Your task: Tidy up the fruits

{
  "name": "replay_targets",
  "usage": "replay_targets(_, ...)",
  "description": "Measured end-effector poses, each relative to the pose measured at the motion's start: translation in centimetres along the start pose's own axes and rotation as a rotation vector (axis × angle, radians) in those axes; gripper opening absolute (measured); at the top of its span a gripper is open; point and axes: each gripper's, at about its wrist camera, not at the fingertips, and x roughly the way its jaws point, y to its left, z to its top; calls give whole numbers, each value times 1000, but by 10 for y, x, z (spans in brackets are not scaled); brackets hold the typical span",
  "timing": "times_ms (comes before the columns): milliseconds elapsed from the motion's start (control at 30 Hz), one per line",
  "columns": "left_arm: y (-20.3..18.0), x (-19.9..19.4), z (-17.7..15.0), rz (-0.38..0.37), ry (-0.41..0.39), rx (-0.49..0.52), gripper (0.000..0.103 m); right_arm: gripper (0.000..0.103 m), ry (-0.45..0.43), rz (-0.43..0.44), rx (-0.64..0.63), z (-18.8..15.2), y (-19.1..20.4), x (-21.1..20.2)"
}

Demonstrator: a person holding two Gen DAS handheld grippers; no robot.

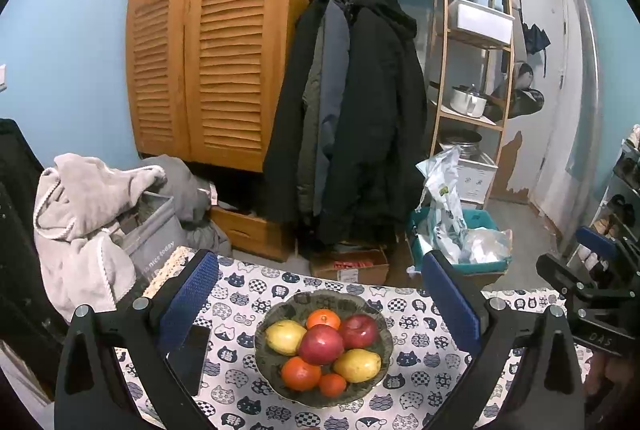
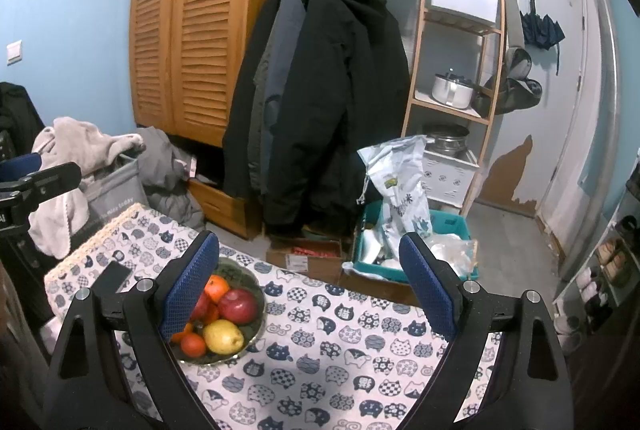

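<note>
— What's nearest to us?

— The left gripper (image 1: 320, 304), jaws spread wide and holding nothing, hanging over the bench (image 1: 420, 386) with its cat-print cloth. The bowl (image 1: 264, 350) sits right between its blue pads (image 1: 188, 298), a little beyond them.

— And the fruit?

— All in that bowl. A red apple (image 1: 321, 344) sits on top in the middle, a second red apple (image 1: 360, 330) at its 1 o'clock, a tangerine (image 1: 323, 318) at 12. A yellow pear (image 1: 285, 337) lies at 9, another pear (image 1: 357, 365) at 4, a large orange (image 1: 301, 373) at 7 and a small one (image 1: 332, 384) at 6. They all touch, heaped together.

— The other hand?

— The right gripper (image 2: 310, 282) is just as released, jaws apart and empty, above bare cloth. From its view the bowl (image 2: 256, 326) lies off at 9 o'clock, partly hidden behind its left pad (image 2: 188, 284).

— Anything else on the bench?

— A dark phone (image 1: 190, 356) lying flat, at the bowl's 9 o'clock, apart from it.

— And farther back?

— On the floor, a teal crate (image 1: 480, 220) stuffed with plastic bags; then dark coats (image 1: 352, 109) hanging on a rail, and a louvred wooden wardrobe (image 1: 208, 41) at their 9 o'clock.
</note>
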Motion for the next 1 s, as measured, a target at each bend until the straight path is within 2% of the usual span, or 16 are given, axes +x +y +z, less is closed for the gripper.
replay_targets(400, -2, -3, 1, 17, -17, 5, 102, 90, -1, -1, -1, 0, 0, 0)
replay_targets(1000, -2, -2, -1, 12, 1, -2, 102, 90, -1, 1, -3, 0, 0, -1)
